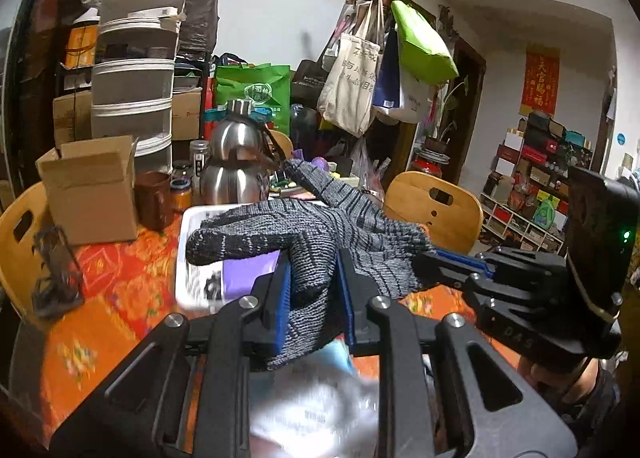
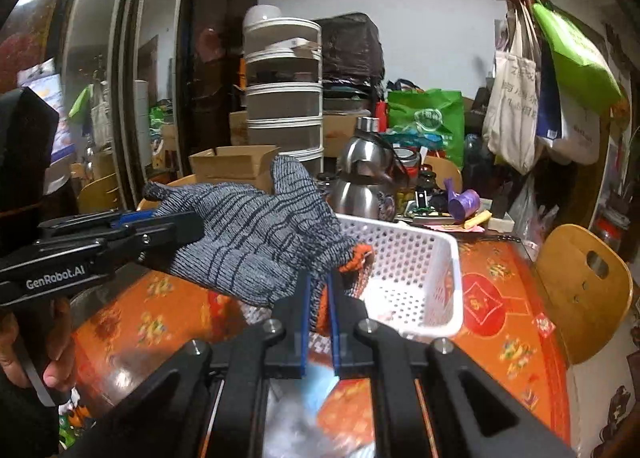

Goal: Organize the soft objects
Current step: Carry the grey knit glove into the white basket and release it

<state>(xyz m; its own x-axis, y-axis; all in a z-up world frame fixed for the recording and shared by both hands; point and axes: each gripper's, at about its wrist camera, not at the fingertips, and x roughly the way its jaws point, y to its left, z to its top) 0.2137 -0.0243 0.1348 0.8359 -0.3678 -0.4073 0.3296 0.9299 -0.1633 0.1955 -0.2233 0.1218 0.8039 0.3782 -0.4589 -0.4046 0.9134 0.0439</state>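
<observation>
- Right wrist view: grey knit glove held in the air above the white basket, stretched between both tools.
- We judge it light, limp, grippy knit; best taken at cuff or fingertips.
- Right gripper pinches the orange-edged cuff; left gripper pinches the finger end.

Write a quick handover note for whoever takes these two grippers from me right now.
Left gripper: shut on the grey knit glove, gripping it near the finger end.
Right gripper: shut on the same glove at its orange-trimmed cuff.
The glove hangs in the air between the two grippers, above the orange tablecloth, just in front of the white perforated basket.
Done: glove picked up.
Left: probably carry it over the basket and release both fingers. What the basket already holds is blurred.
</observation>
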